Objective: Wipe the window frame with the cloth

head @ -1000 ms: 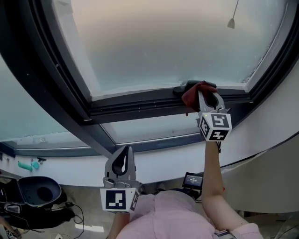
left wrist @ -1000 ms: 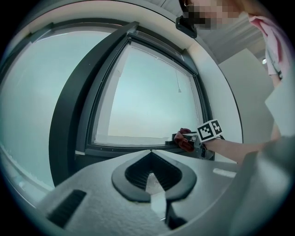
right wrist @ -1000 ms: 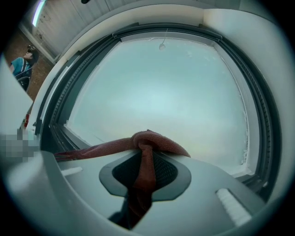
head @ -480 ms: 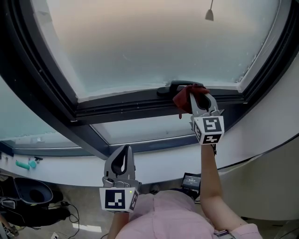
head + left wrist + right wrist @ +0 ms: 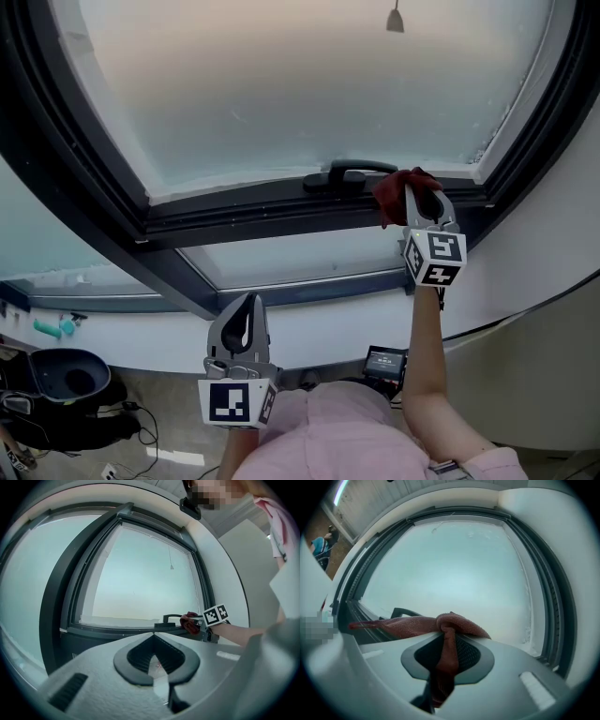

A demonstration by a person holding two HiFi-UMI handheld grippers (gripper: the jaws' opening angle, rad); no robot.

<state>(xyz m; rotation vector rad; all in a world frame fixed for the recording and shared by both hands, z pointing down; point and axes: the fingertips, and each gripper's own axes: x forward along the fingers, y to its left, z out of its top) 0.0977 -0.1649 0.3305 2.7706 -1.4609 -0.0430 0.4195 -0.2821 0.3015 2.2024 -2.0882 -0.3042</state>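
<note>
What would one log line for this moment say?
right gripper: shut on red cloth, at window frame beside handle | left gripper: shut, empty, low

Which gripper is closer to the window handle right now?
Right. The right gripper, shut on the red cloth, is just right of the window handle. The left gripper hangs well below it, shut and empty.

Red cloth [image 5: 392, 192] bunched, pressed on dark window frame [image 5: 253, 211] lower rail.

The right gripper [image 5: 419, 202] is raised on an outstretched bare forearm [image 5: 421, 361], its jaws clamped on a dark red terry cloth [image 5: 417, 624] bunched at their tips. The left gripper [image 5: 244, 309] sits low by the torso, pointing upward, with its jaws together and nothing between them.
</note>
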